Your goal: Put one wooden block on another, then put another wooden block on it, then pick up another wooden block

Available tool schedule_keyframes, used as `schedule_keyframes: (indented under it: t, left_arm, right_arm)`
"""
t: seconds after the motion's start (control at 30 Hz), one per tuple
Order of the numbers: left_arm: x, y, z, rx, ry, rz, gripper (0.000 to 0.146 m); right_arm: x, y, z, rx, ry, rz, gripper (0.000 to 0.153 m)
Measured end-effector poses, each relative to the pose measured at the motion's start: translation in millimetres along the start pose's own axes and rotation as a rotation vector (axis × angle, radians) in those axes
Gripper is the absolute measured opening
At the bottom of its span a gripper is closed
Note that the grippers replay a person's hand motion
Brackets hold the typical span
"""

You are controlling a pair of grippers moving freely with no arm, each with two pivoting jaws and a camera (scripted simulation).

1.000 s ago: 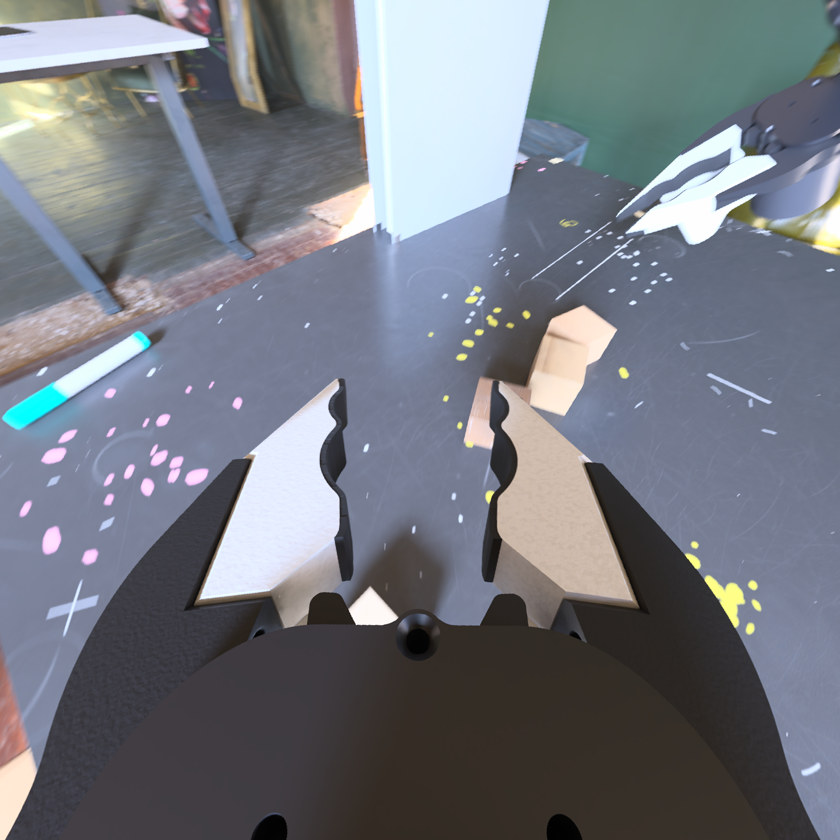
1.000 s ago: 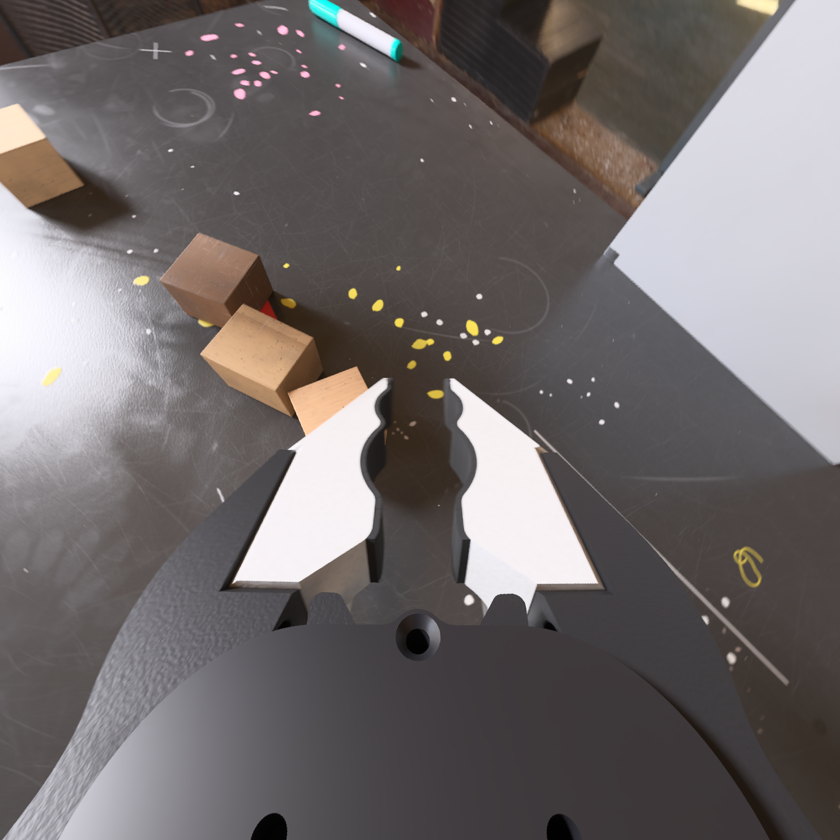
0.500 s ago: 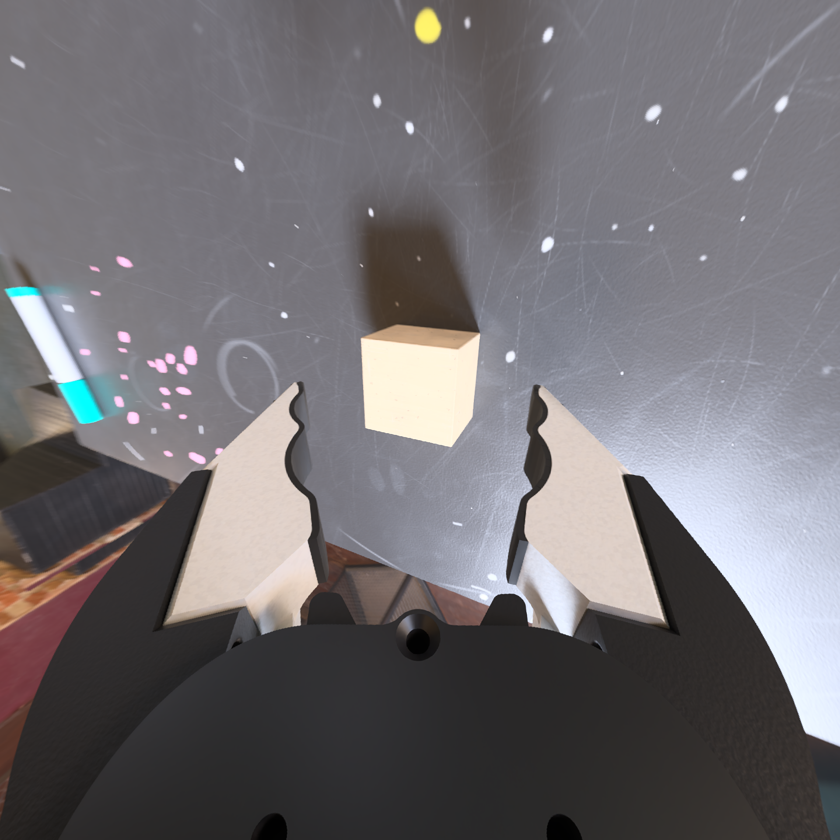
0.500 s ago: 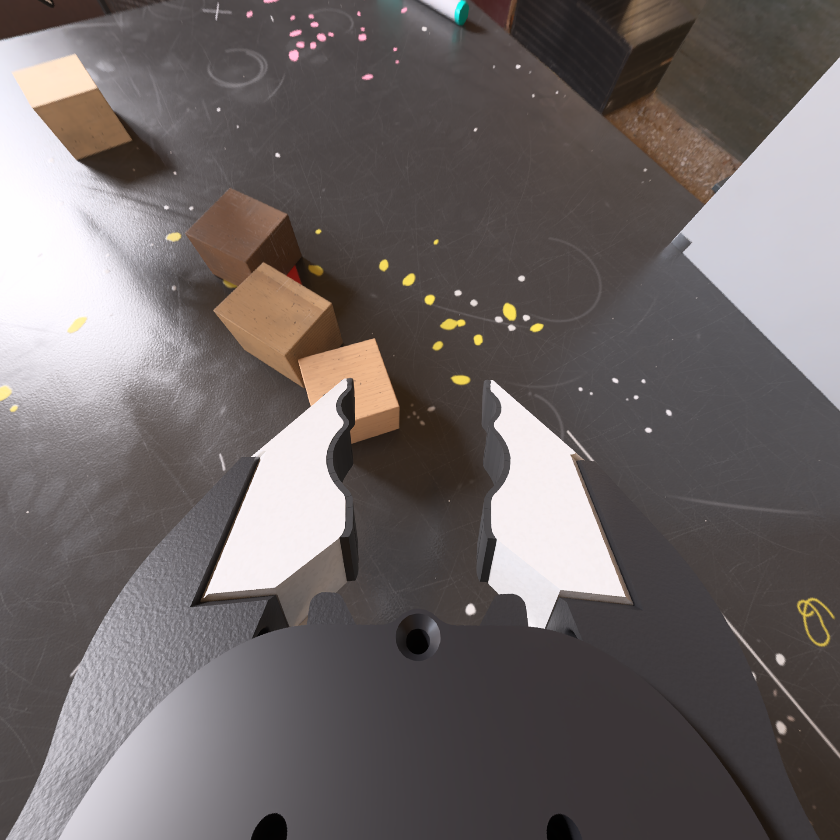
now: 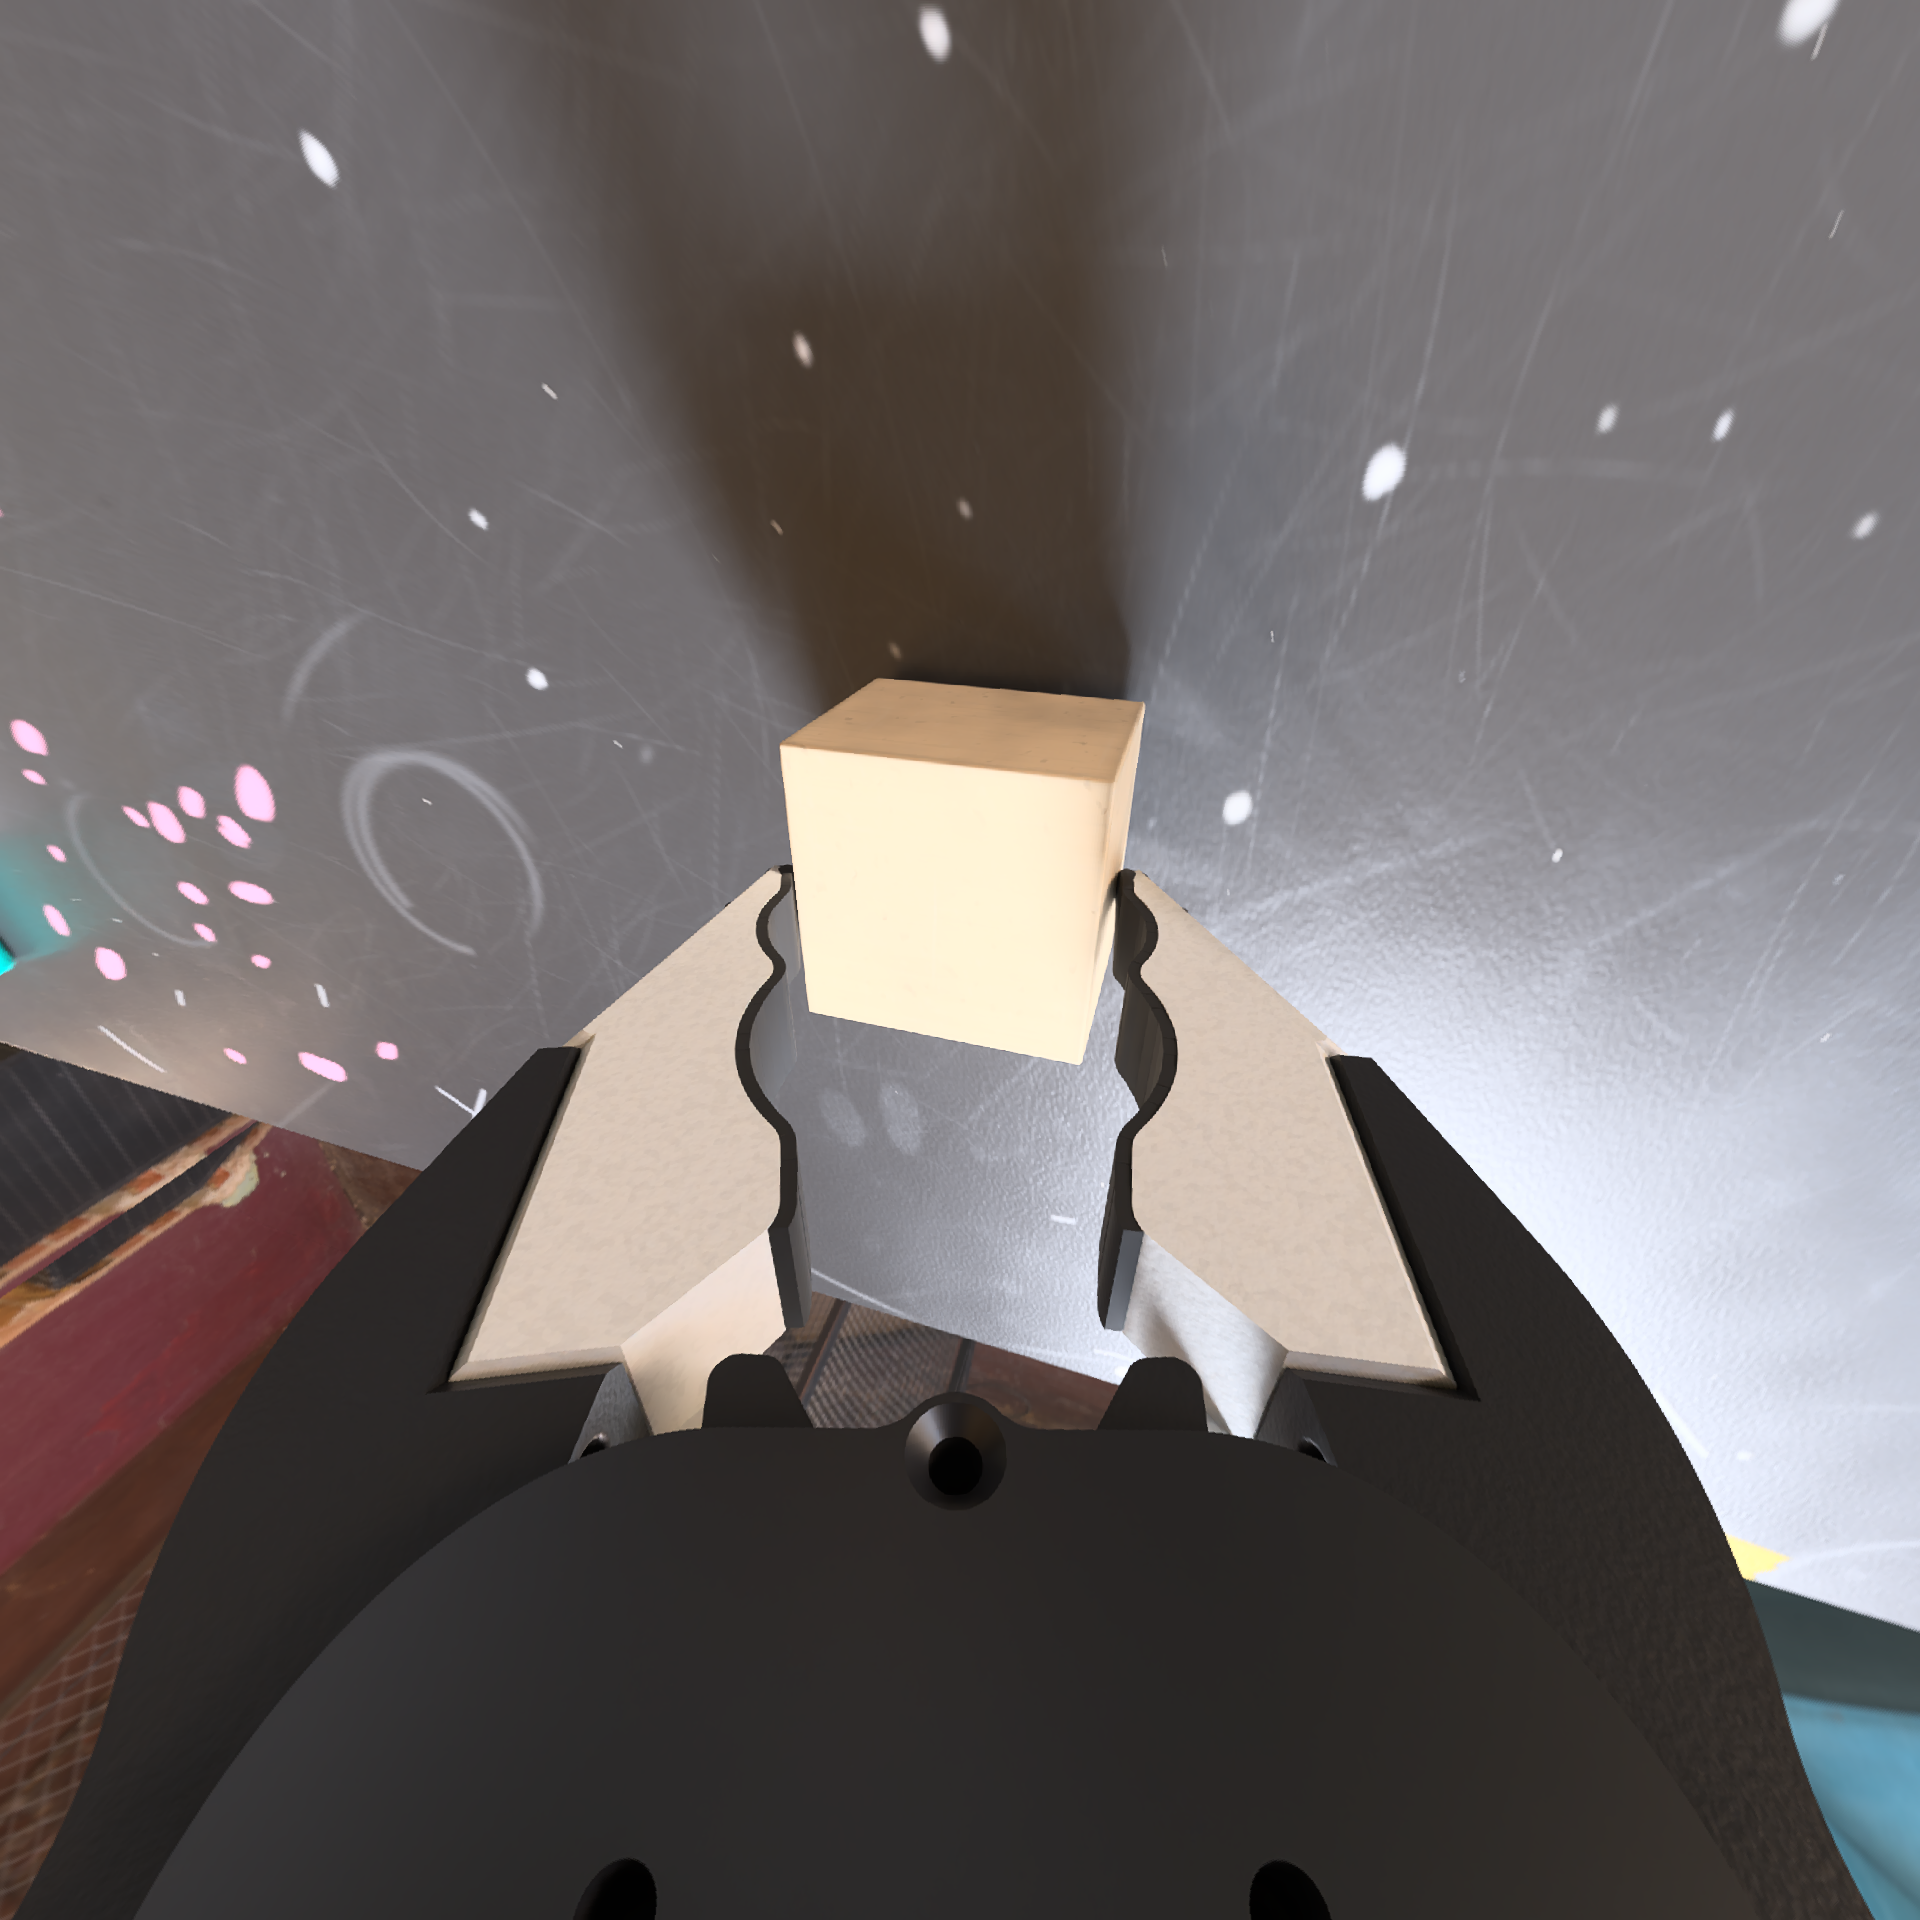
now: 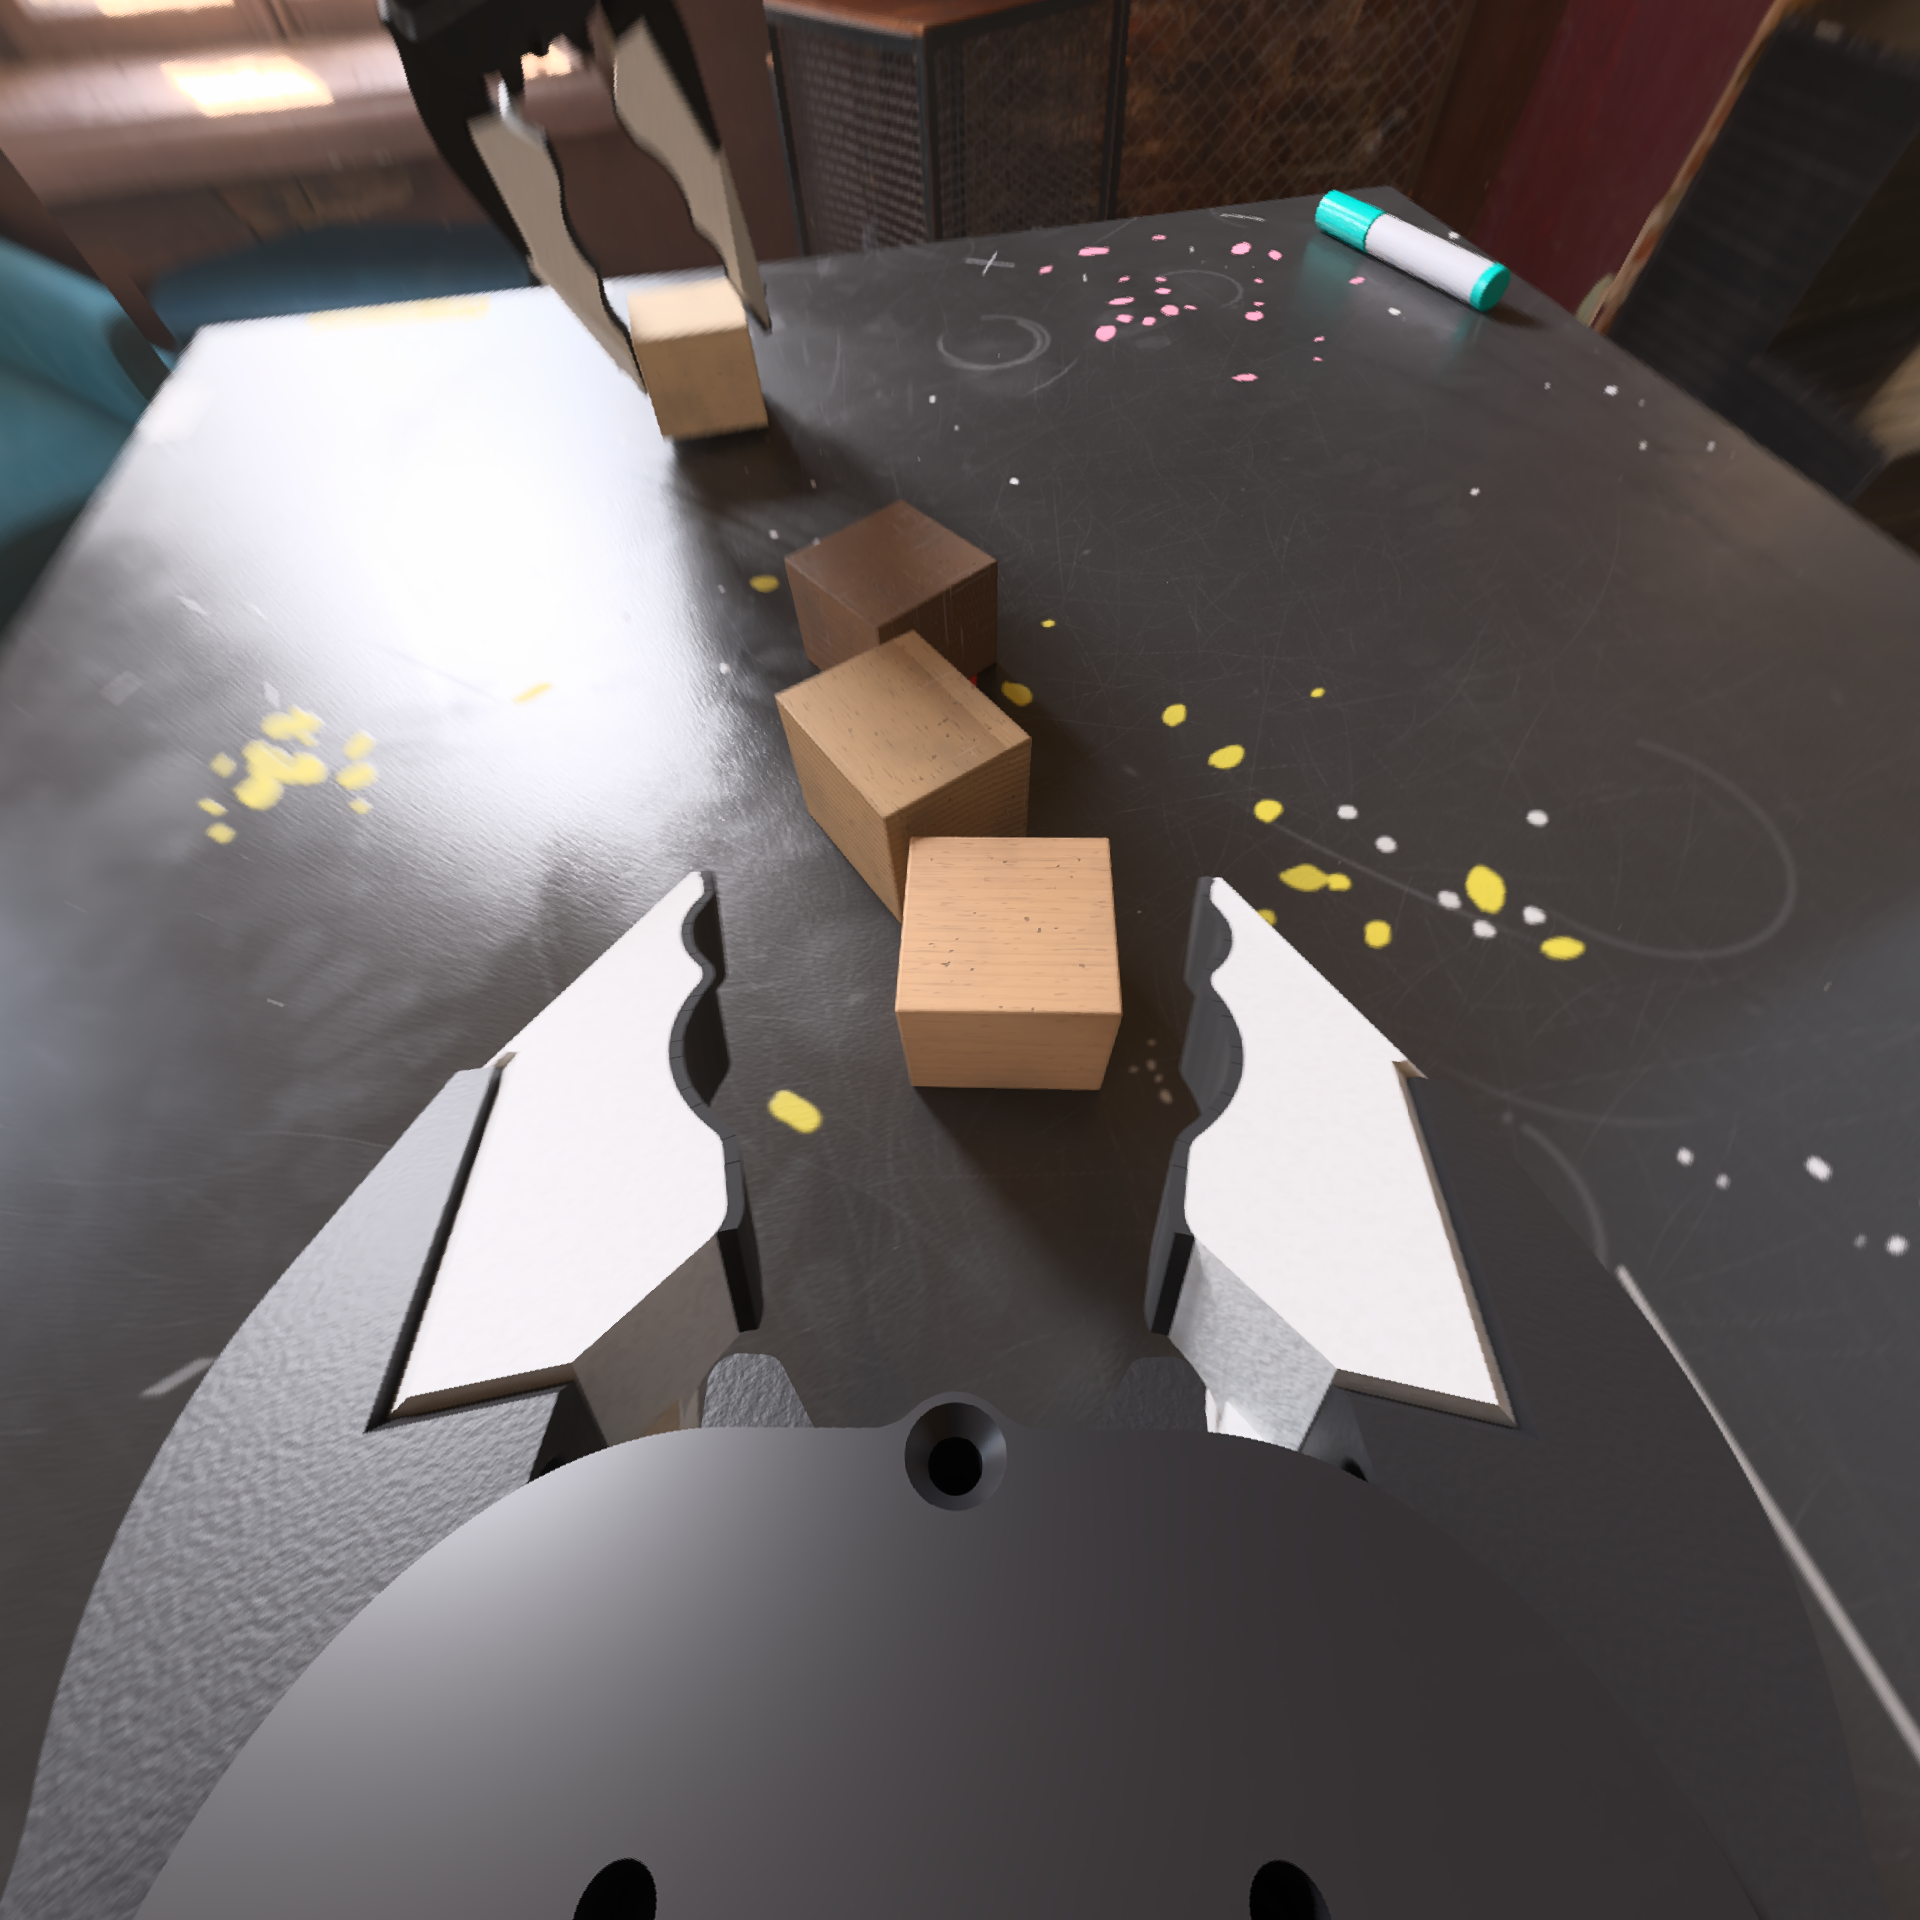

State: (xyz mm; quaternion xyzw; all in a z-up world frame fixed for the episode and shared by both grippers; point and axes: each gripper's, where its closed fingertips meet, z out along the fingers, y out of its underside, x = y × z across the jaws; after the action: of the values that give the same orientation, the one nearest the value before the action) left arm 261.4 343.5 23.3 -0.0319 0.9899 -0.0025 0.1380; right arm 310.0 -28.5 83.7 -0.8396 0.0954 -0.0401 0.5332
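In the left wrist view a pale wooden block (image 5: 956, 862) stands on the dark table (image 5: 1455, 727). My left gripper (image 5: 954, 883) has its fingertips against the block's two sides. The right wrist view shows this gripper (image 6: 691, 332) at the far end, straddling the same block (image 6: 701, 364). My right gripper (image 6: 956, 899) is open, low over the table. A light brown block (image 6: 1006, 961) sits between its fingertips, untouched. Behind it a mid-brown block (image 6: 904, 748) touches it, and a dark brown block (image 6: 894, 582) stands farther back.
A white marker with teal ends (image 6: 1408, 249) lies at the table's far right corner. Pink, yellow and white paint specks cover the table (image 6: 1351, 623). A small red thing (image 6: 977, 677) peeks out between the two brown blocks. Furniture stands beyond the far edge.
My left gripper has moved in on the pale block and narrowed its jaws onto its sides. My right gripper has opened wider and swung so the light brown block sits between its fingers.
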Motion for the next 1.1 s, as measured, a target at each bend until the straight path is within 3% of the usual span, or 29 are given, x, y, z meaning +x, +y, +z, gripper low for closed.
schedule_keyframes:
  t: [0.1,0.2,0.3,0.4,0.53,0.67,0.9,1.1]
  left_arm:
    - [-11,-23,-14,0.045,-0.057,-0.044,0.061]
    - [-17,-58,-33,0.107,-0.084,-0.093,0.061]
    - [-20,-107,-56,0.227,-0.092,-0.138,0.061]
    - [-25,-161,-77,0.34,-0.059,-0.201,0.061]
    - [-37,-221,-83,0.341,-0.065,-0.224,0.061]
    - [-35,-264,-72,0.293,0.033,-0.272,0.061]
    - [-35,-287,-48,0.147,0.066,-0.315,0.061]
    - [-39,-291,-37,0.064,0.047,-0.336,0.061]
  right_arm:
    - [1,14,20,-0.077,0.044,-0.108,0.107]
    - [5,27,38,-0.158,0.069,-0.13,0.103]
    - [13,41,46,-0.241,0.109,-0.13,0.095]
    - [14,50,43,-0.286,0.095,-0.092,0.061]
    - [17,50,19,-0.246,0.094,-0.056,0.061]
    - [29,46,-23,-0.167,0.143,0.024,0.061]
    - [45,39,-94,0.0,0.255,0.105,0.061]
    - [44,44,-95,-0.01,0.241,0.112,0.061]
